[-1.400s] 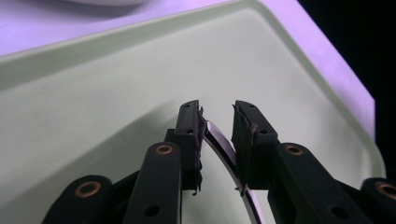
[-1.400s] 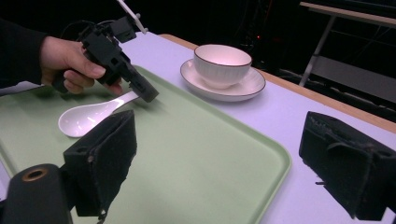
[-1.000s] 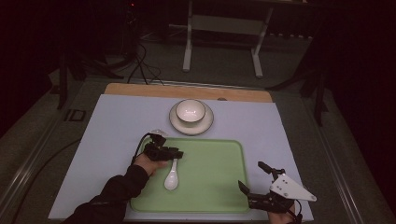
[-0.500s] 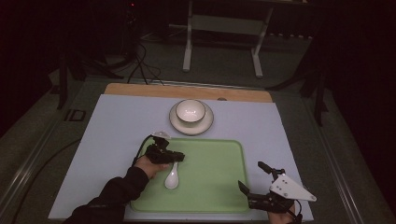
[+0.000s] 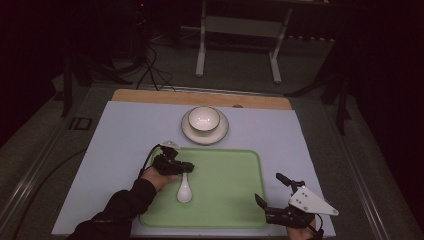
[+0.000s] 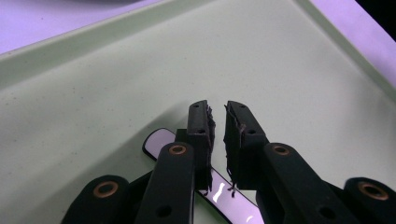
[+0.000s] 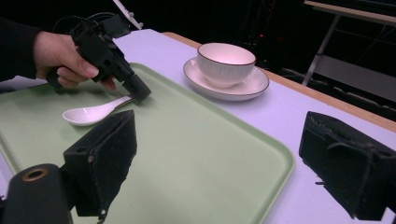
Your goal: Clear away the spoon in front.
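spoon [image 5: 184, 190] on green tray [image 5: 225, 200] (bowl [image 5: 203, 118] behind)

So the table [image 5: 125, 150] is wearing a pale lavender-blue top, with a strip of bare wood [image 5: 150, 96] peeking out along the far edge. A green tray [image 5: 225, 190] is sitting on the near half, and a white saucer [image 5: 192, 134] is sitting just beyond the tray's far rim, about centred. That's all that's lying straight on the top, and the saucer and tray are looking just apart, not touching.
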A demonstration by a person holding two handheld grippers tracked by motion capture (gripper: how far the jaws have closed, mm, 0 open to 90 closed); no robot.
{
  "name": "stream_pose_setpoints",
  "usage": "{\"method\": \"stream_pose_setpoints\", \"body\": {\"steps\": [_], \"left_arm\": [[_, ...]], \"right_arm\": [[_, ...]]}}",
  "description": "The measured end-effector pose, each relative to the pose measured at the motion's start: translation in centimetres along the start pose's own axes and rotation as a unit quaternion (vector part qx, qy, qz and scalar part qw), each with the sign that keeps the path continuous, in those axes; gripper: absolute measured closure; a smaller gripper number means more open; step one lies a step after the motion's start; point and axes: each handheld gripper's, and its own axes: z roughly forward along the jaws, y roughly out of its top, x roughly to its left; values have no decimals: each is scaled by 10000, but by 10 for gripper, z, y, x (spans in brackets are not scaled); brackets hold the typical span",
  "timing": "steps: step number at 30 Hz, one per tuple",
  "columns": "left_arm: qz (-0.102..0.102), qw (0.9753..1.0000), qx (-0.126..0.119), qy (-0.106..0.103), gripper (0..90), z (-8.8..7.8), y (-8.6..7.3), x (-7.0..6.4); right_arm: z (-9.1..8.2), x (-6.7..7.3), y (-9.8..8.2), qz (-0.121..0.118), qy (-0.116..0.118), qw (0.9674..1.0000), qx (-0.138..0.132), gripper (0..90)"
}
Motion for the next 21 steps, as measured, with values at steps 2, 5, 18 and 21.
{"method": "stream_pose_setpoints", "body": {"steps": [2, 5, 18, 21], "left_arm": [[54, 9999, -69, -69, 774, -2, 1, -2], [149, 9998, -136, -92, 699, -5, 4, -6], [695, 9914, -835, -732, 253, -34, 16, -27], [849, 9895, -808, -846, 141, -40, 17, -30]], "right_arm": [[0, 0, 0, -4, 3, 10000, 7, 112], [0, 0, 0, -4, 6, 10000, 9, 113], [0, 0, 0, 3, 0, 10000, -7, 112], [0, 0, 0, 2, -2, 10000, 0, 112]]}}
